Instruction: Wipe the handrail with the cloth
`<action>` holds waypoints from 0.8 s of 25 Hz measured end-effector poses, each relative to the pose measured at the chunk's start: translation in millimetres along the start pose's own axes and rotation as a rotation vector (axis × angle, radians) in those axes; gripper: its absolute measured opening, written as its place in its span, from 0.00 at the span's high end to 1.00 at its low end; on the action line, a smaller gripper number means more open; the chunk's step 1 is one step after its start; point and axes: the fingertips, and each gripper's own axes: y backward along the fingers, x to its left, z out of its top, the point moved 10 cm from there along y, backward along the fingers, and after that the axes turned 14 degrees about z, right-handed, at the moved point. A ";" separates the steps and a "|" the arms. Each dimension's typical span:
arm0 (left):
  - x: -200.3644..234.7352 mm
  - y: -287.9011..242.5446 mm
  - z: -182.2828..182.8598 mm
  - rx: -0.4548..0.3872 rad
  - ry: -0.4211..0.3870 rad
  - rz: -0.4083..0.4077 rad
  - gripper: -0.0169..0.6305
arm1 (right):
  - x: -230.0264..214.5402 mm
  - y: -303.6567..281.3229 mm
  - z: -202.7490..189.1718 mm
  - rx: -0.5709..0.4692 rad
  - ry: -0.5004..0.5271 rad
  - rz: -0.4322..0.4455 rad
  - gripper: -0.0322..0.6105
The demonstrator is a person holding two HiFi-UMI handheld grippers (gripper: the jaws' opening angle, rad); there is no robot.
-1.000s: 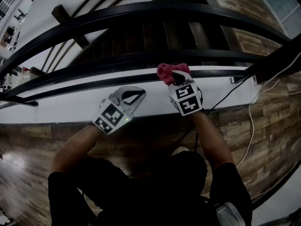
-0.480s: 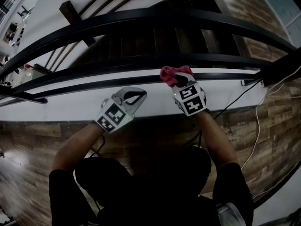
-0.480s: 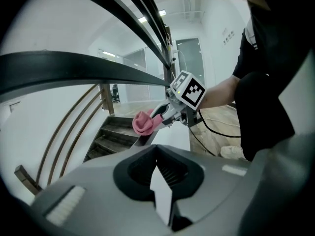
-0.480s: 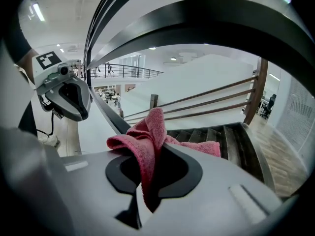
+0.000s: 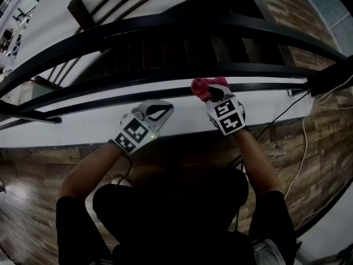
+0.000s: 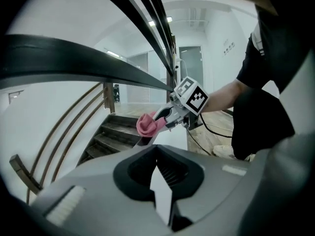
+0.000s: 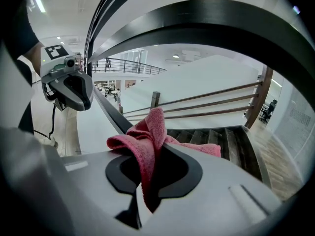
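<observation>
A pink cloth is bunched in my right gripper, which is shut on it and holds it against the thin lower black rail. The wide black handrail arcs above, farther out. In the right gripper view the cloth hangs clamped between the jaws of the right gripper, with the lower rail just beyond. My left gripper hovers over the white ledge to the left, shut with nothing in it. The left gripper view shows its closed jaws and the cloth ahead.
Dark wooden stairs drop away behind the rails. A middle rail runs between the two others. A white cable and a black cable trail over the wood floor at the right.
My right gripper has slid a little to the right along the lower rail with the cloth in it. The left gripper has hardly moved.
</observation>
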 end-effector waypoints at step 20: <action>48.4 84.0 -44.5 0.000 0.069 0.077 0.98 | 60.1 -63.2 58.4 0.061 0.079 0.104 0.88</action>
